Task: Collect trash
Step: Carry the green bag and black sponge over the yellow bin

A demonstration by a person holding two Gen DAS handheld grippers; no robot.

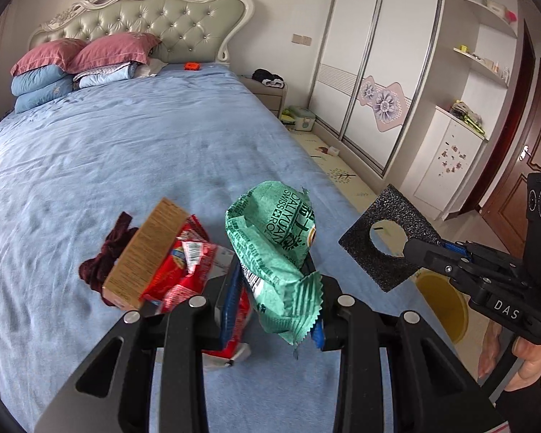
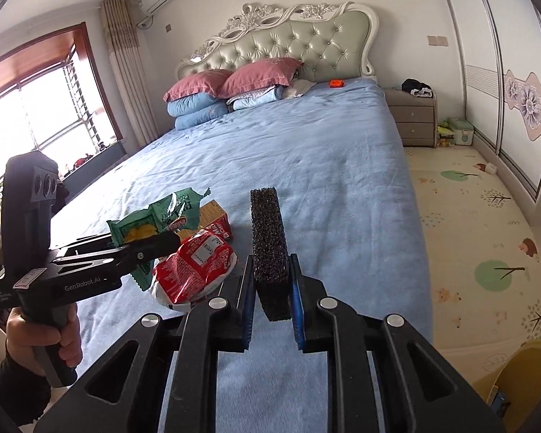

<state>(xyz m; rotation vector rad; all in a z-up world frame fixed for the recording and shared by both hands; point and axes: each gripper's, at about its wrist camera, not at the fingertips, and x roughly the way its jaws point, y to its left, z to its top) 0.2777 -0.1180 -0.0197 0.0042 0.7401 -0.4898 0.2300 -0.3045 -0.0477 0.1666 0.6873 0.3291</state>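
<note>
Right wrist: black foam square (image 2: 268, 252) with round hole, clamped in right tool (image 2: 270, 310).

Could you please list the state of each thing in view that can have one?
Left gripper: shut on green wrapper and red wrapper.
Green wrapper: torn open, crumpled, held off the bed.
Red wrapper: crumpled, held.
Right gripper: shut on black foam piece.
Black foam piece: edge-on upright, lifted.
Yellow bin: open, on the floor.
Blue bedsheet: spread, wrinkled.
</note>
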